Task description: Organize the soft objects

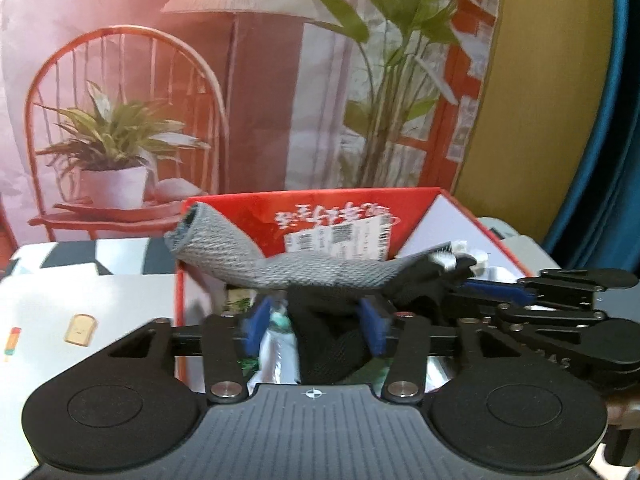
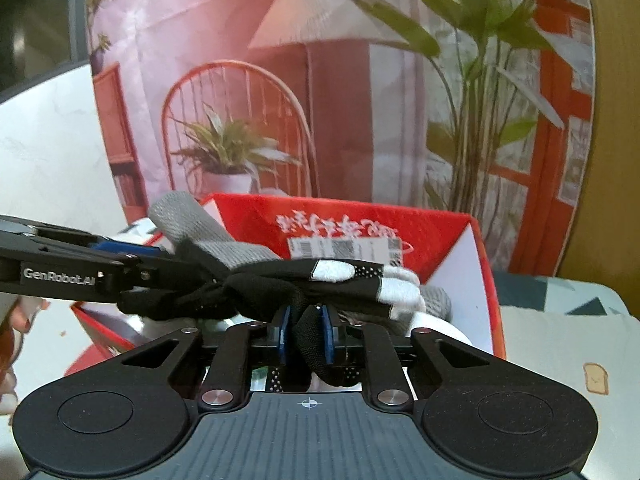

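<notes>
- A tangle of soft knitwear is held above the open red box [image 1: 416, 208]: a black glove [image 2: 280, 280] with white fingertips and dotted grip, and a grey knitted piece [image 1: 288, 268] knotted or draped with it.
- In the right wrist view, the black glove is stretched across the frame, its white fingertips pointing right over the box interior; a black strap of it hangs down between the blue pads [image 2: 329, 336].
- The right gripper [image 2: 306, 334] is seen with its jaws narrow, pressed onto that black strap.
- In the left wrist view, the grey knitted piece runs from the box's near left corner towards the right, with black fabric hanging beneath it.
- The left gripper [image 1: 316, 328] is shown with its jaws parted fairly wide; the black fabric lies between the blue pads [image 1: 256, 324], closer to the right pad, and no firm grip is apparent.
- The left view is blurred around the pads.
- The box carries white printed characters and a barcode label [image 1: 340, 236] on its inner back wall; further soft items lie inside it, not clearly made out.
- The box stands on a pale worktop [image 1: 100, 304] covered with a cloth printed with a toast motif [image 1: 80, 330].
- A printed backdrop [image 1: 160, 80] showing a chair, potted plant and lamp stands behind.
- Fingers of a person's hand [image 2: 12, 344] are visible at the left edge of the right view.
</notes>
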Demonstrator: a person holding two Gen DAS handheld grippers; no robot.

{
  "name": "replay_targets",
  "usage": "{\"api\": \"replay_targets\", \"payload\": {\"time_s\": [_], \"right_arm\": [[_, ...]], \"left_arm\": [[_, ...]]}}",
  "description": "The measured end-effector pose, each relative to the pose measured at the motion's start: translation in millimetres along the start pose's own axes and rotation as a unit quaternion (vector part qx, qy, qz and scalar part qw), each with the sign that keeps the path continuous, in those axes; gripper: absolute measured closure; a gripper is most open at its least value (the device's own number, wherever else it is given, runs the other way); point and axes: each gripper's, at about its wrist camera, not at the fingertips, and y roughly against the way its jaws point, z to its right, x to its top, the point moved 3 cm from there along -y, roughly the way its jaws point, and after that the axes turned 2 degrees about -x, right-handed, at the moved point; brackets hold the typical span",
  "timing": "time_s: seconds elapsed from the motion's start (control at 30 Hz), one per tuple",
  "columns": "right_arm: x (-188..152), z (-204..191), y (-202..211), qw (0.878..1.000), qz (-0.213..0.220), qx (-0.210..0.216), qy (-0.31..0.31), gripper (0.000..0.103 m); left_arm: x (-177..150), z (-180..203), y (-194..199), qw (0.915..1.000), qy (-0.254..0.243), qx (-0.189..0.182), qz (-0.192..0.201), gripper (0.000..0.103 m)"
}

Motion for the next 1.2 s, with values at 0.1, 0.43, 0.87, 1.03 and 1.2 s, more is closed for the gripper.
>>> {"api": "replay_targets", "payload": {"time_s": [0.1,0.43,0.87,1.03,1.2], "right_arm": [[-1,2,2,1.000,0.003,-0.013,0.000,0.079],[7,5,26,0.999,0.037,-0.038,-0.009,0.007],[20,5,77,0.993,0.094,-0.054,-0.047,0.000],[25,1,101,0.991,0.108,-0.064,-0.056,0.000],[29,-7,130,0.989,0.111,-0.071,-0.066,0.000]], "left_arm": [[2,-5,6,0.9998,0.002,0.016,0.015,0.019],[7,-13,29,0.9973,0.031,0.058,0.033,0.000],[6,-10,82,0.9890,0.037,0.129,0.062,0.000],[6,2,112,0.9895,0.021,0.117,0.082,0.000],[7,18,143,0.9882,0.005,0.125,0.089,0.000]]}}
